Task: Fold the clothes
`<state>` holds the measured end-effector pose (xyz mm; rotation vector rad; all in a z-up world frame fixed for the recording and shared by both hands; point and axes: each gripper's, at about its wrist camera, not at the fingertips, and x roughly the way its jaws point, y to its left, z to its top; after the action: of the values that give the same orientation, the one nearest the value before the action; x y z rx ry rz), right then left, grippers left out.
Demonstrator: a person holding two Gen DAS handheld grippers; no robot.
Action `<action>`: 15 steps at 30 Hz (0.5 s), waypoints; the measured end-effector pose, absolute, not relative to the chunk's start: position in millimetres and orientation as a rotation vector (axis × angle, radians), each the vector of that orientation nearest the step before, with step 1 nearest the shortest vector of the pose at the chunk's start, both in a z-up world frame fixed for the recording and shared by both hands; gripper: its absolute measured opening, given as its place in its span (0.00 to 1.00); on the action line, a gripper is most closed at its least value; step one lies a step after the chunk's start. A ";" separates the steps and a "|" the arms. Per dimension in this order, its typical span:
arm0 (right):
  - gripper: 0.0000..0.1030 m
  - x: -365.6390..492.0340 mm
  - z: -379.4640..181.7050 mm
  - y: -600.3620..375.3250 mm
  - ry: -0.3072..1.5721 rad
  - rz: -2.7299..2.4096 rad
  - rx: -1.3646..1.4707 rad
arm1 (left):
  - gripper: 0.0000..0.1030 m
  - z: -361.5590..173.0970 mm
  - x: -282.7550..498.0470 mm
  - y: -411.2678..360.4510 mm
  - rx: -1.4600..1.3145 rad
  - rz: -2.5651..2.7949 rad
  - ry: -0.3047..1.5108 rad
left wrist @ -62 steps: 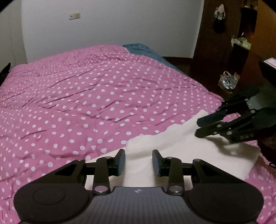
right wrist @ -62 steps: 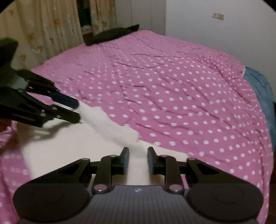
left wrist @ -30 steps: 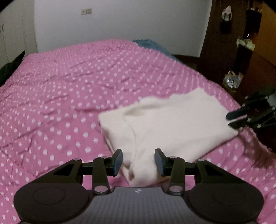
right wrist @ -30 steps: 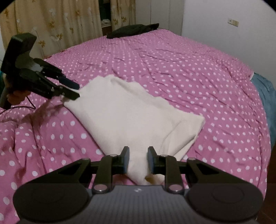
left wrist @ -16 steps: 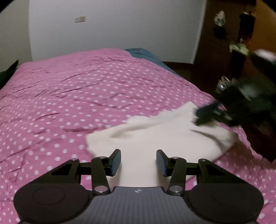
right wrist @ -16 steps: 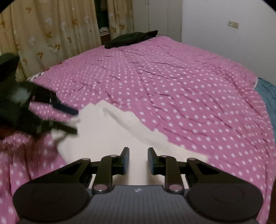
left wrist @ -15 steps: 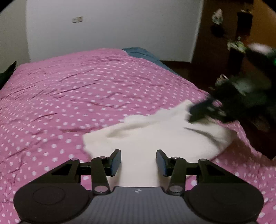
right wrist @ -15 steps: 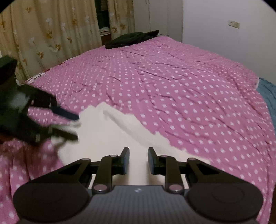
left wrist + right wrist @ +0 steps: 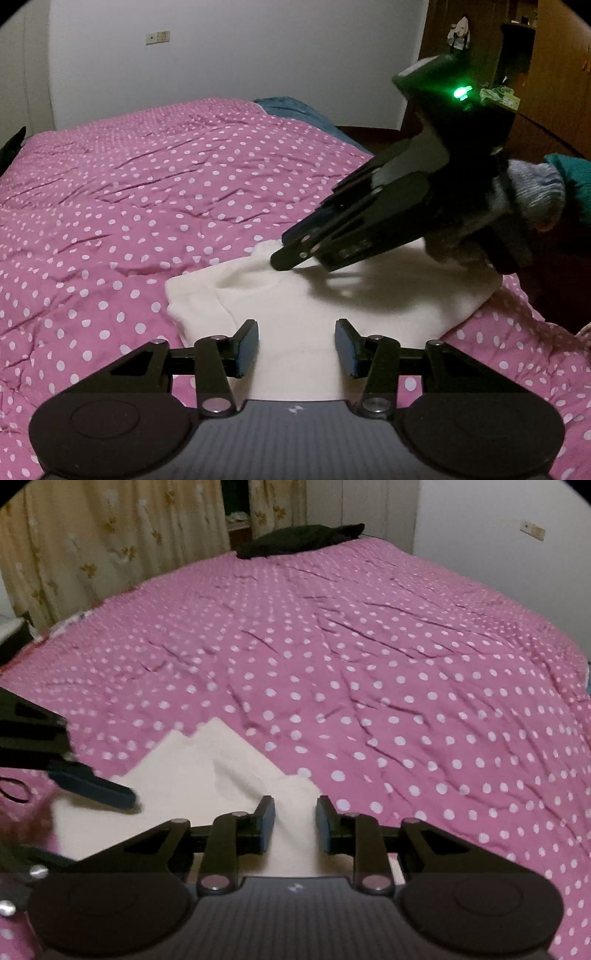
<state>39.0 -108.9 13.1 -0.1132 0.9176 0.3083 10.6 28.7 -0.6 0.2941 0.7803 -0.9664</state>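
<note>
The cream garment [image 9: 332, 295] lies folded on the pink dotted bed [image 9: 147, 192], near its front edge. A second ago it lay spread wider, with the right gripper [image 9: 291, 254] out past its far side; now that gripper has swung in over the garment's middle, its tip low at the cloth just beyond a fold ridge. That suggests one fold is laid and the next fold or a smoothing pass is being set up. The left gripper [image 9: 295, 349] hovers at the garment's near edge, fingers parted about halfway and released, cloth showing in the gap but not pinched. The right gripper's fingers [image 9: 266, 821] stand narrowly apart above the garment's near corner, clamping nothing.
</note>
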 end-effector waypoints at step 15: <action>0.26 43.7 13.0 -100.8 0.887 0.303 -0.097 | 0.54 -0.1 14.6 28.4 0.292 -0.945 0.794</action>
<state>43.7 -100.8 13.0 -0.0972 0.8874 0.3034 14.6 28.4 -0.1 0.2916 0.7937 -0.9451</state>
